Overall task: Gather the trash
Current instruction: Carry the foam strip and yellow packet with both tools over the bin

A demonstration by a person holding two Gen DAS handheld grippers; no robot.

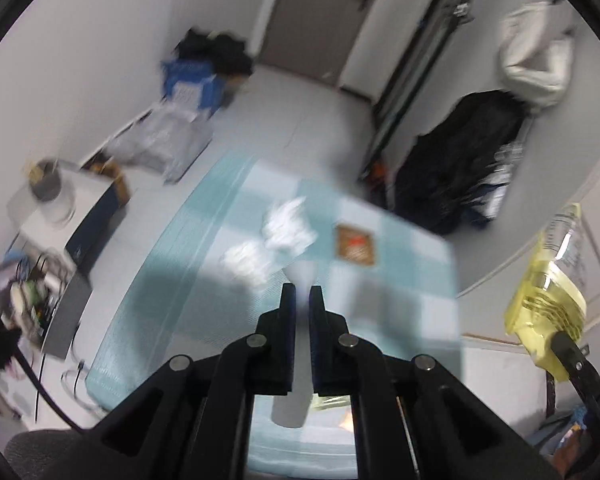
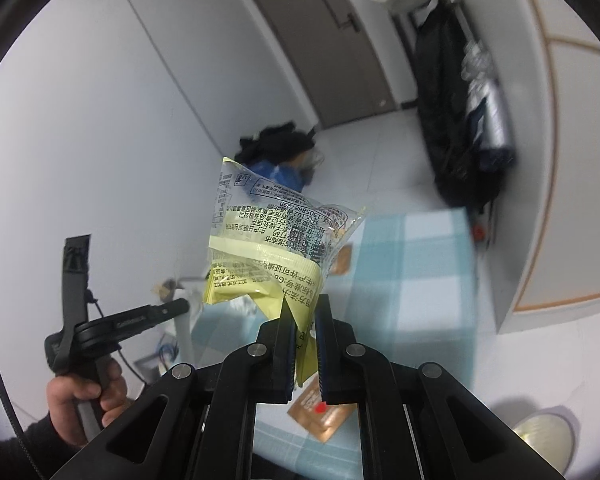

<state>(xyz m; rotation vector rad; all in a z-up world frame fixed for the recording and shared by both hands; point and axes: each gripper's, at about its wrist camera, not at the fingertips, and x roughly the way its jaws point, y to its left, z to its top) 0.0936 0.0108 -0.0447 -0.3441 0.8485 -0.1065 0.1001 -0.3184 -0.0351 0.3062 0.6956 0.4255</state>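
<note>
My left gripper (image 1: pixel 302 294) is shut on a white piece of paper trash (image 1: pixel 300 274) that pokes out past its fingertips and hangs below them, above the blue checked mat (image 1: pixel 172 264). Two crumpled white tissues (image 1: pixel 288 228) lie on the mat just ahead, with a brown square packet (image 1: pixel 356 248) to their right. My right gripper (image 2: pixel 304 304) is shut on a yellow and clear plastic wrapper (image 2: pixel 268 248), held up in the air; the wrapper also shows at the right in the left wrist view (image 1: pixel 552 284). A brown packet (image 2: pixel 324 412) lies under the right gripper.
Low white cabinet with a pot (image 1: pixel 52 188) and cables at the left. Blue bag and dark clothes (image 1: pixel 204 72) by the far wall, near a brown door (image 2: pixel 332 48). Black coats (image 1: pixel 460 168) hang at the right. A round metal lid (image 2: pixel 544 440) lies on the floor.
</note>
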